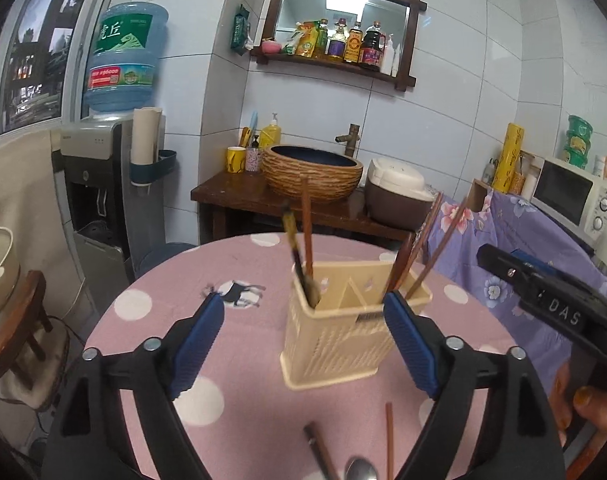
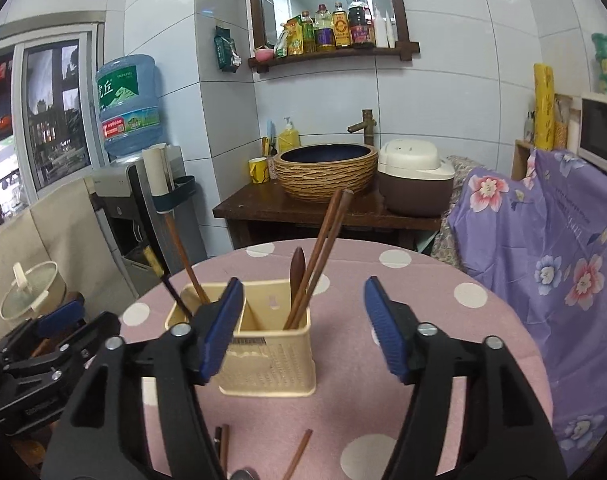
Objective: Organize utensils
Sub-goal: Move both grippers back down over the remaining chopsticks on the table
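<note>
Both grippers (image 1: pixel 303 316) (image 2: pixel 299 308) agape before holder (image 1: pixel 343 332).

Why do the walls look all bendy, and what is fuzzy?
Left wrist view: the fisheye lens curves the white tiled wall; the dark-handled utensil in the cream plastic utensil holder is blurred. Right wrist view: same bending; the wooden-framed mirror shows lamp glare.

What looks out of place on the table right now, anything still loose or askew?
Three utensils lie loose on the pink tablecloth in front of the cream holder: a chopstick, a spoon and a dark-handled piece. The holder stands upright. Both grippers, left and right, are open and empty.
</note>
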### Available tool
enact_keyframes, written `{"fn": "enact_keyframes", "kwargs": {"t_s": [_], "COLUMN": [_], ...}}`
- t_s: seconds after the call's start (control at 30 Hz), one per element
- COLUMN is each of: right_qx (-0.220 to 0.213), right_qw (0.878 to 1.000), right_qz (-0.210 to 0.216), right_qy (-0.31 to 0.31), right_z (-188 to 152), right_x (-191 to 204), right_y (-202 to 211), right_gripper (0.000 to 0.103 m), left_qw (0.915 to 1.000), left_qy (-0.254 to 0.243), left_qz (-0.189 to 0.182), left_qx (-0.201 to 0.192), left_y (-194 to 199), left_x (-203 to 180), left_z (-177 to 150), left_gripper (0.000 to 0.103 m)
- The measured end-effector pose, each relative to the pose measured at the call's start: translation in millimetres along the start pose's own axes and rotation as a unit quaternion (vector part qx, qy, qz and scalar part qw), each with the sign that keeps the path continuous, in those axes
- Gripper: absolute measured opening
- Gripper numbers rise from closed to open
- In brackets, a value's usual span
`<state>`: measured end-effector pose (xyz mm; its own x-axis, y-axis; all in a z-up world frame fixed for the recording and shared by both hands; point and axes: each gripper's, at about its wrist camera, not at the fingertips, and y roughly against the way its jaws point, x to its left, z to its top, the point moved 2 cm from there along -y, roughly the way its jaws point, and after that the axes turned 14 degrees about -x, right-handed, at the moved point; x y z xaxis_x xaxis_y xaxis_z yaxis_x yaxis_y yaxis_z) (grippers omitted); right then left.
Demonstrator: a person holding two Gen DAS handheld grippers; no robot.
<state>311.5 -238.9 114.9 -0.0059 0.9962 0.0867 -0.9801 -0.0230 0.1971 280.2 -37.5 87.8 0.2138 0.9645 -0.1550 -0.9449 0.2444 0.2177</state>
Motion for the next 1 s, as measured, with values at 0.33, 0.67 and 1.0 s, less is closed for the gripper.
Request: {"fn": "enact_keyframes", "kwargs": {"t_s": [0.33,0.67,1.0], "right_qx": [0.068,0.132,0.185], "right_qw": [0.996,0.989,0.981], "right_qz": [-0.021,-0.032,-0.052], "right_qy": [0.052,0.055,0.04], "right_z": [-92.4,-160.4,-192.1], "right_x": [10.4,17.2,10.0], "right_y": [39.4,60.8,64.9], "right_gripper": [0.076,0.077,0.078], "left_qw": [0.9978,0.9937,0.9925], "left_qy": [-0.009,-0.044,-0.036], "left_qz": [0.032,0.07,0.076], "left_qx": [0.057,0.075,0.089], "left_y": [32.7,52.0,64.1], "left_x": [28.5,30.9,41.5], "left_z": [-84.6,-130.8,-145.5], "left_gripper": [0.095,0.096,0.096]}}
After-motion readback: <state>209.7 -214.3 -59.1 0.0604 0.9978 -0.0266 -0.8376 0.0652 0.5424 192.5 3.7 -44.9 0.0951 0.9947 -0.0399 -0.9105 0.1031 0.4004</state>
